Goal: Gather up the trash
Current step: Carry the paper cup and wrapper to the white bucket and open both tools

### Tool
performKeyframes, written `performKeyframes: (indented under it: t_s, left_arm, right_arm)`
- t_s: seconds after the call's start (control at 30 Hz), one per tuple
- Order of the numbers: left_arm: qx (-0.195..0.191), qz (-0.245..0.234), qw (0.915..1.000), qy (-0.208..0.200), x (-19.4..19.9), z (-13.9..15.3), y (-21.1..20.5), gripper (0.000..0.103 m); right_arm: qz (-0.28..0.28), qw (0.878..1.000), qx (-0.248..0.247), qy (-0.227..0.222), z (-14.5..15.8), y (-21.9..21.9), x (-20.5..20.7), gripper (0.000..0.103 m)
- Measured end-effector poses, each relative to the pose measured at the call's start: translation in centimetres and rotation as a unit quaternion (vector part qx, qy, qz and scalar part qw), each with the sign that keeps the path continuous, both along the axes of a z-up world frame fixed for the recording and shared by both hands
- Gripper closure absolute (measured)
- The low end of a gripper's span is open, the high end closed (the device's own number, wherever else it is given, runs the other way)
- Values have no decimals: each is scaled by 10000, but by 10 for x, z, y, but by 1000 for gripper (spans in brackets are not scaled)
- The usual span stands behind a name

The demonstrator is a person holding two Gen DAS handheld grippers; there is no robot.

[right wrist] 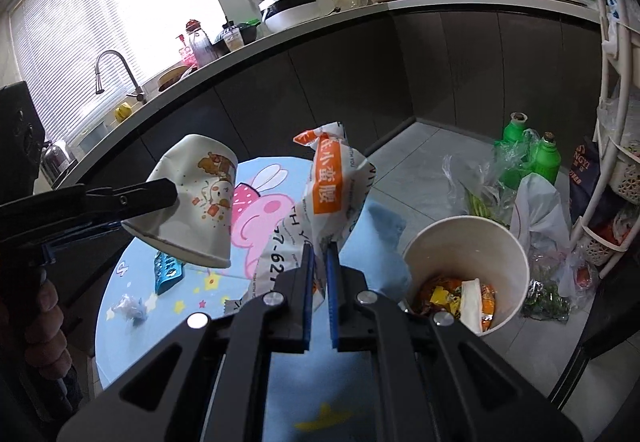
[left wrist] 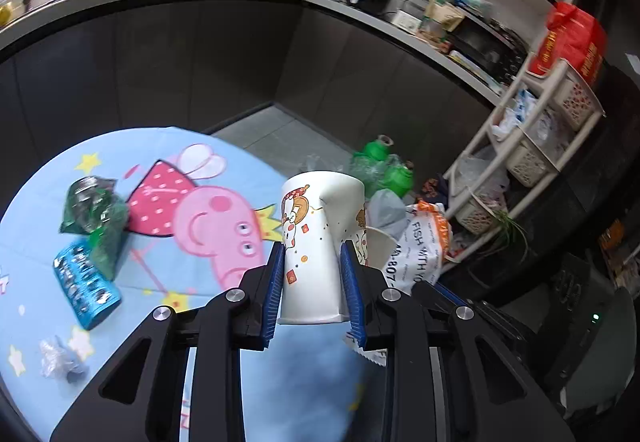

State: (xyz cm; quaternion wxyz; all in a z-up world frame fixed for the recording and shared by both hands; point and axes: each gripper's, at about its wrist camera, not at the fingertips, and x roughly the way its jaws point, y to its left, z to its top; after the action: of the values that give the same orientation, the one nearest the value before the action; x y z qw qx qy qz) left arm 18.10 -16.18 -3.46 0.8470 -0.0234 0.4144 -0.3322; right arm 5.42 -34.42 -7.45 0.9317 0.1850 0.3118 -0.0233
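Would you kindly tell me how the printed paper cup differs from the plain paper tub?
The printed paper cup is held off the table, tilted and dented, in the left claw; the plain paper tub stands upright. The cup bears cartoon prints; the tub is plain white outside and holds wrappers. Both are paper containers.

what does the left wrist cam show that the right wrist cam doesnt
Only the left wrist view shows the crumpled green wrapper on the tablecloth, and the left gripper head-on, its pads pressing the dented paper cup.

Only the right wrist view shows the inside of the big paper tub with wrappers in it, the right gripper shut on the orange-and-white paper bag, and the sink faucet.

Both show the cup, the bag, the blue packet, the cartoon tablecloth and the green bottles on the floor.
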Motion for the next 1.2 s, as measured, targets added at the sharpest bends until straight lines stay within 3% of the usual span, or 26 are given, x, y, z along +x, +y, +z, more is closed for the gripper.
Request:
performKeyframes:
  t_s: [0.23, 0.47, 0.8, 1.2]
  left_arm:
    - [32, -566, 9984, 44, -6, -5, -56, 76]
    - [199, -973, 9949, 179, -5, -24, -115, 76]
    - [550, -1411, 9876, 414, 14, -68, -181, 76]
    - [955, -1549, 9809, 691, 42, -123, -209, 72]
  right_arm:
    - [-562, 9983, -159, 55, -13, -56, -18, 95]
    - [-1009, 9942, -166, 328, -44, -104, -30, 95]
    - [-1031, 9918, -3, 758, -99, -136, -12, 95]
    - [-757, 9893, 94, 1240, -157, -155, 24, 95]
